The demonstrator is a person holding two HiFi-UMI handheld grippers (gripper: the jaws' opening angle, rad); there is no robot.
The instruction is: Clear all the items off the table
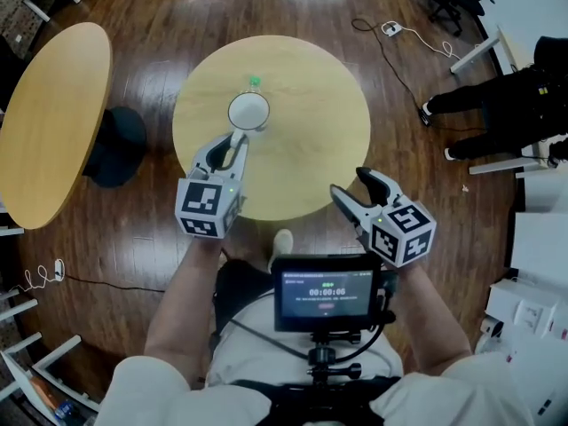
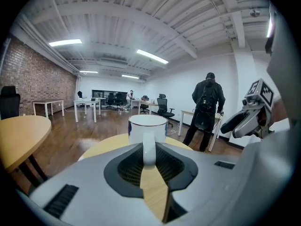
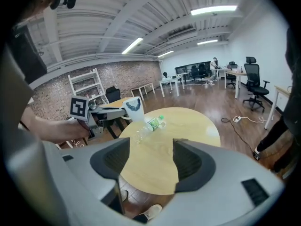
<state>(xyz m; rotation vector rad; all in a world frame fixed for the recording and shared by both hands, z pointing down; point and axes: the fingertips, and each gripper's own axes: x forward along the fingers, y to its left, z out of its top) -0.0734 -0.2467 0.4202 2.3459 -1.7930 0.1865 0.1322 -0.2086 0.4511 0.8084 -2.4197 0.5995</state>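
Observation:
A white mug (image 1: pixel 248 111) hangs above the round wooden table (image 1: pixel 311 149), and my left gripper (image 1: pixel 236 140) is shut on its handle. In the left gripper view the mug (image 2: pixel 147 128) stands upright, its handle pinched between the jaws of the left gripper (image 2: pixel 149 159). A clear plastic bottle with a green cap (image 3: pixel 151 125) lies on its side on the table. From the head view only its green cap (image 1: pixel 255 82) shows past the mug. My right gripper (image 1: pixel 352 185) is open and holds nothing, over the table's near right edge. Its jaws (image 3: pixel 151 157) stand wide apart.
A second round table (image 1: pixel 53 122) stands at the left with a dark seat (image 1: pixel 120 145) beside it. A person in black (image 1: pixel 497 105) stands at the right. A cable with a power strip (image 1: pixel 390 29) lies on the wooden floor behind the table.

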